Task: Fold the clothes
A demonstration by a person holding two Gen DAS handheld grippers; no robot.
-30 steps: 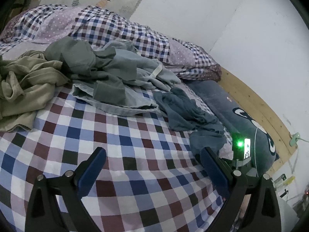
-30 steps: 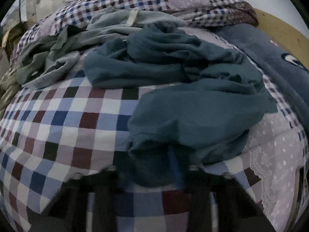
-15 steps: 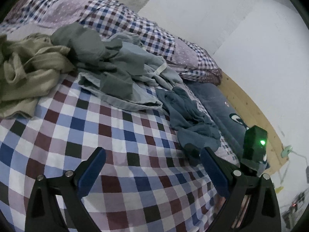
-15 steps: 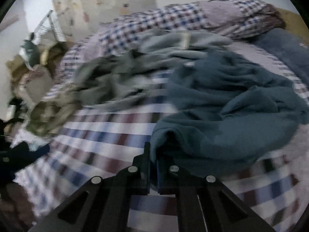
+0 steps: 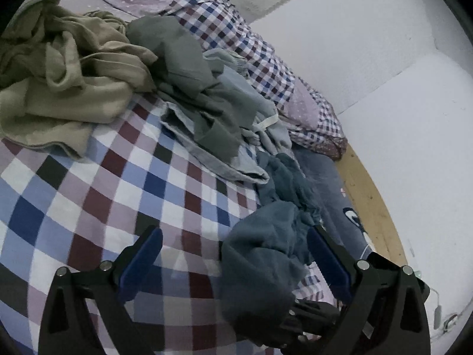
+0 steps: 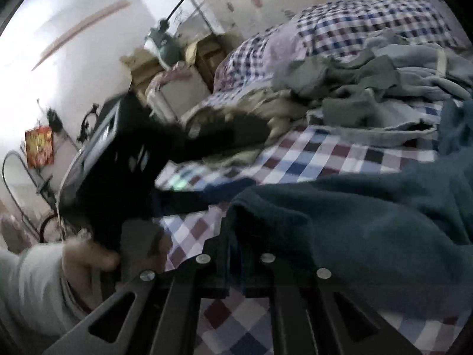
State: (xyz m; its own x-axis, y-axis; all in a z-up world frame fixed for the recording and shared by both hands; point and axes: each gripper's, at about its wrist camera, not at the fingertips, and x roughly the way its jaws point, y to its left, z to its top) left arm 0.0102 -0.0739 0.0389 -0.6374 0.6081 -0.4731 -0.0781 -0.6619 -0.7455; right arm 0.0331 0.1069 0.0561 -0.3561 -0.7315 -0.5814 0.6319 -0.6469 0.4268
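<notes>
On bed (image 5: 124, 195), right hand-held gripper (image 6: 235, 259) pinching teal garment (image 6: 354, 230)

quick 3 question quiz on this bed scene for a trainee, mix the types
1. True or false: the right gripper is shut on an edge of the dark teal garment.
2. Multiple choice: the left gripper is A) shut on the khaki garment, B) open, with its blue pads above the checked bedsheet, C) shut on the pillow.
3. Fill in: the khaki garment lies crumpled on the far ____ of the clothes pile in the left wrist view.

Key: 1 true; 2 B; 3 left.
</notes>
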